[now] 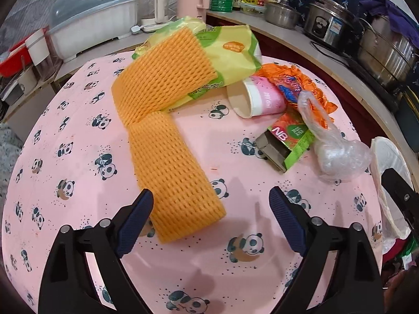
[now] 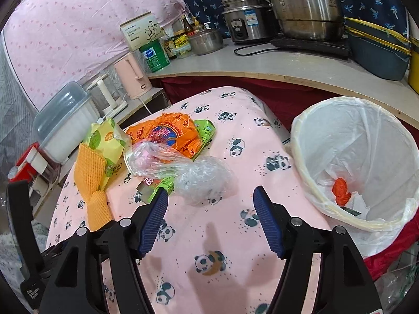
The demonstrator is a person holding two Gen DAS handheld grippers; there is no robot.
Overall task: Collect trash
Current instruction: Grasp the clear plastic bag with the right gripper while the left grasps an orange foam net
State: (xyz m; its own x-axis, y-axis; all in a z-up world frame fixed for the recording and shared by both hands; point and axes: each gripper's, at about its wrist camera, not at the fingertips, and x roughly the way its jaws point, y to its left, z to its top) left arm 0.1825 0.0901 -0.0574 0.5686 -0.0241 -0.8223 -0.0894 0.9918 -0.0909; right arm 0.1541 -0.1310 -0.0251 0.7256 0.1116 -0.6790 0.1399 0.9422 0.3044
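Orange net [image 1: 167,141] on table [image 1: 65,120], between spread left gripper [image 1: 211,204] jaws, unpinched. Right gripper [image 2: 210,204] spread, empty, beside bin [image 2: 309,141]; clear bag [image 2: 199,178] just ahead.

Each gripper, the left gripper [image 1: 211,206] and the right gripper [image 2: 210,204], has black angular arms with silver round screws, ending in fingers [image 1: 136,225] faced with ribbed dark-blue pads.

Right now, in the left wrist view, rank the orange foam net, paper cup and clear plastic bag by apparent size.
1. Orange foam net, clearly largest.
2. Clear plastic bag and paper cup: these look alike; the bag lies nearer the camera, so no ranking.
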